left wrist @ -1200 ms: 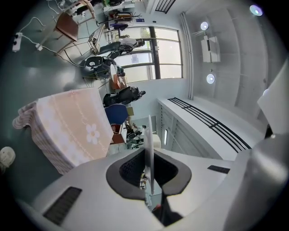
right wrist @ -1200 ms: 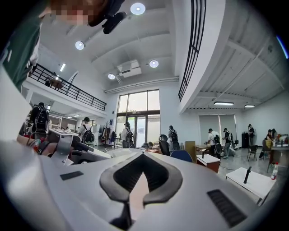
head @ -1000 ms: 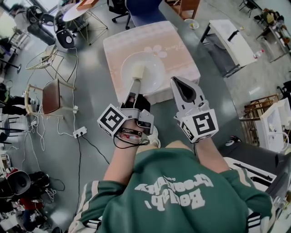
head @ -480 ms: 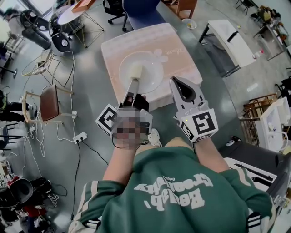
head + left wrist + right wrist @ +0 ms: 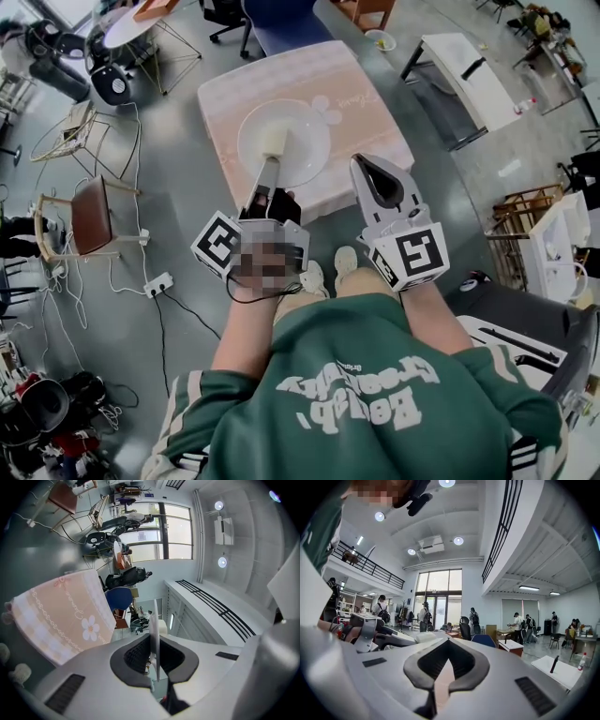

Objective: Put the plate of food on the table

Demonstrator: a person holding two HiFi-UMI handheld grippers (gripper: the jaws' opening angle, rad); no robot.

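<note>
Though both tools reach toward the square counter, only the left tongs carry anything. Their dark ribbed pads are clenched on the near rim of a round white plate, which shows edge-on in the left gripper view as a thin, smooth white line pinched between them. The plate is shallow and glossy and sits over the middle of the counter; whether its base touches the cloth cannot be told. On it lies one pale cream block of food, roughly rectangular, just beyond the tips of the left tongs. A soft pink tablecloth with white lace-like bands and a white flower print covers the counter and drapes over its edges. The right tongs, grey plastic with black pads, are clenched shut on nothing, just beside the plate above the counter's near right corner.
</note>
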